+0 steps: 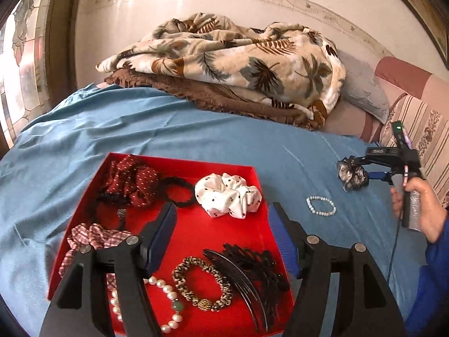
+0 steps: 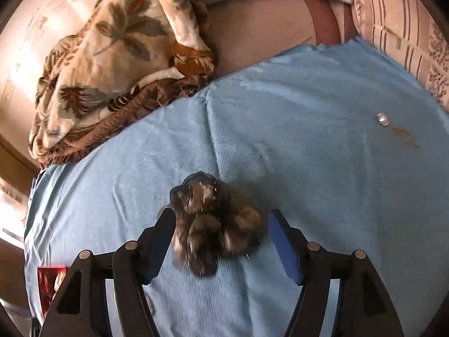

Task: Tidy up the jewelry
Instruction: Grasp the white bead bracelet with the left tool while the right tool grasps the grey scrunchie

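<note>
dark scrunchie on blue sheet, between right gripper jaws, spread apart, unclamped. left gripper spread, empty, above red tray; bead bracelet to its right.

Blue bedsheet bears red tray, bracelet, scrunchie

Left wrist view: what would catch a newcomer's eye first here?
The red tray on the blue sheet, crowded with scrunchies, bracelets and a black comb. To its right a pale bead bracelet lies loose, and beyond it the right gripper stands open around a dark scrunchie.
</note>
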`<control>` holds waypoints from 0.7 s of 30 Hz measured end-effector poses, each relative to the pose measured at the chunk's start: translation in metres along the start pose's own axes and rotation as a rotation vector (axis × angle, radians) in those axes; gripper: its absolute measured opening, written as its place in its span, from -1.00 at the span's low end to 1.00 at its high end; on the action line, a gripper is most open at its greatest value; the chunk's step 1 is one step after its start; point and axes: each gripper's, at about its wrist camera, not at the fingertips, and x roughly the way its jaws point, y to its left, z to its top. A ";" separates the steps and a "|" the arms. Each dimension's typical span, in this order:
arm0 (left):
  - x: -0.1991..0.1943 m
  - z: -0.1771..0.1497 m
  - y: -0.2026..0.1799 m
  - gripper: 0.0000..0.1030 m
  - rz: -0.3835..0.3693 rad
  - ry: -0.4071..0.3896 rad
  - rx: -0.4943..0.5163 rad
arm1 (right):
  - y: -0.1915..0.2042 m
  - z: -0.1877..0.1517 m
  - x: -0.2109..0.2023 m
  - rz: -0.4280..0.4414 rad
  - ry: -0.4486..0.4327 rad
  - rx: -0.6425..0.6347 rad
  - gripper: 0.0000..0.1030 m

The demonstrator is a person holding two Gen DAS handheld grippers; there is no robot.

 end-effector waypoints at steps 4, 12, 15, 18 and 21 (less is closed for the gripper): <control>0.002 -0.003 -0.007 0.29 0.013 0.014 0.017 | 0.005 -0.011 0.020 0.028 0.079 -0.067 -0.46; -0.010 -0.003 -0.044 0.29 -0.105 0.098 -0.015 | -0.035 -0.044 -0.044 0.146 0.039 -0.042 -0.69; -0.002 0.004 -0.072 0.29 -0.138 0.140 -0.002 | -0.046 -0.064 -0.071 0.222 0.035 -0.038 -0.68; 0.016 0.012 -0.094 0.29 -0.172 0.209 -0.040 | -0.051 -0.083 -0.081 0.220 0.017 -0.058 -0.51; 0.045 0.022 -0.117 0.29 -0.187 0.282 -0.081 | -0.061 -0.093 -0.074 0.195 0.005 -0.056 -0.29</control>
